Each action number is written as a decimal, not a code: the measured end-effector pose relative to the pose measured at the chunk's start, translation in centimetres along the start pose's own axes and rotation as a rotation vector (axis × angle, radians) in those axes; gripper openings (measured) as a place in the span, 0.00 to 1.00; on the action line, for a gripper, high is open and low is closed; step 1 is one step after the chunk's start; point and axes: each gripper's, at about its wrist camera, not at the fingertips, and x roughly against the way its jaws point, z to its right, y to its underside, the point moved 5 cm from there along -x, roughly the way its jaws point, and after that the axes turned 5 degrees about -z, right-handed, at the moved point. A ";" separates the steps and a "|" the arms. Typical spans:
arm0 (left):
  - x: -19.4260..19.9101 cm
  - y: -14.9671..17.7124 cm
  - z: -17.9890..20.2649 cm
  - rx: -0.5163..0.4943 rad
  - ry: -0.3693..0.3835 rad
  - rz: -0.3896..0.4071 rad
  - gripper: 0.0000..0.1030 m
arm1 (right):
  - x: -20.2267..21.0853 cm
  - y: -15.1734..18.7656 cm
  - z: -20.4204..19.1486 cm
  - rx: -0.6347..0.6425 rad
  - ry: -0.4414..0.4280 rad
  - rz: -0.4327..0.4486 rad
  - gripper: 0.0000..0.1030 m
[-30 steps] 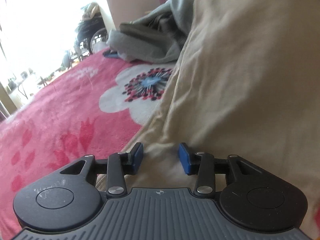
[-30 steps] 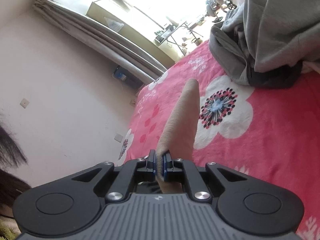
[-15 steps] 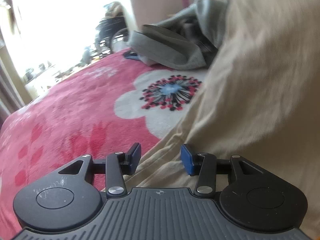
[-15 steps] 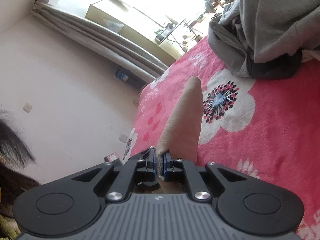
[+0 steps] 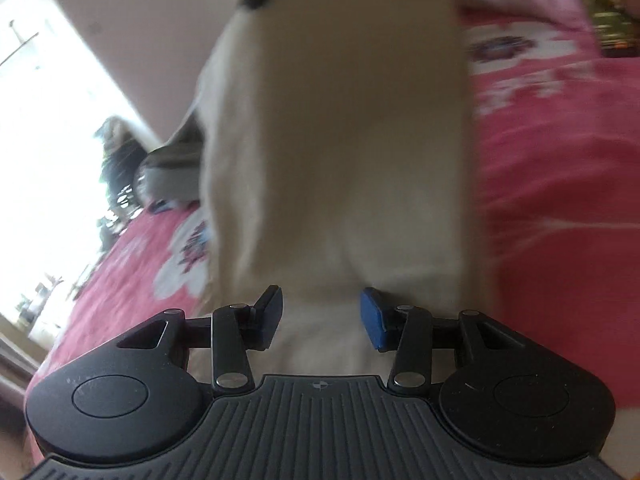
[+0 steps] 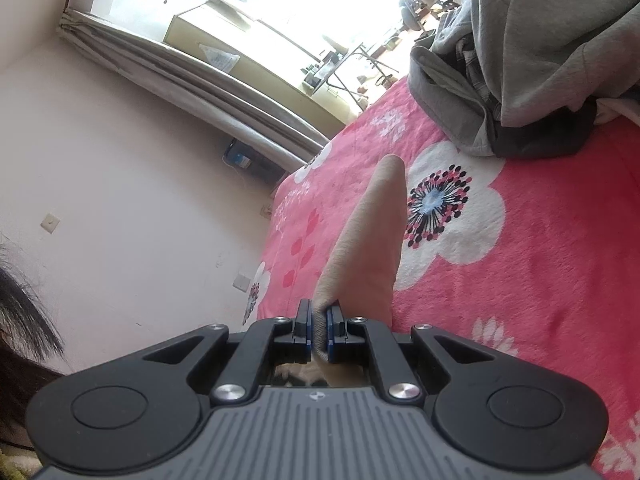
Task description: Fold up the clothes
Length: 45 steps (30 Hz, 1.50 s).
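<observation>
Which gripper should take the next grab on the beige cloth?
Left. The left gripper is open with the beige cloth right ahead; the right gripper is already shut on its edge.

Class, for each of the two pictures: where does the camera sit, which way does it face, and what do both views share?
Left wrist: behind the open left hand-held gripper, facing blurred beige garment.
Right wrist: behind the right hand-held gripper, shut on the garment's edge, tilted toward wall and window; dark hair at left.
Shared: beige garment, pink floral blanket, grey clothes pile.
</observation>
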 end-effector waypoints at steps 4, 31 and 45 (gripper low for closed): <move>1.4 0.3 0.5 0.073 0.084 -0.026 0.41 | -0.5 0.1 -0.7 0.010 -0.010 -0.006 0.08; 9.7 8.3 -5.1 0.483 0.187 -0.173 0.42 | -21.2 4.5 -11.7 0.153 -0.034 -0.501 0.08; 12.7 17.7 -10.9 1.032 0.205 -0.313 0.43 | -32.1 11.0 -8.7 0.041 0.002 -0.621 0.16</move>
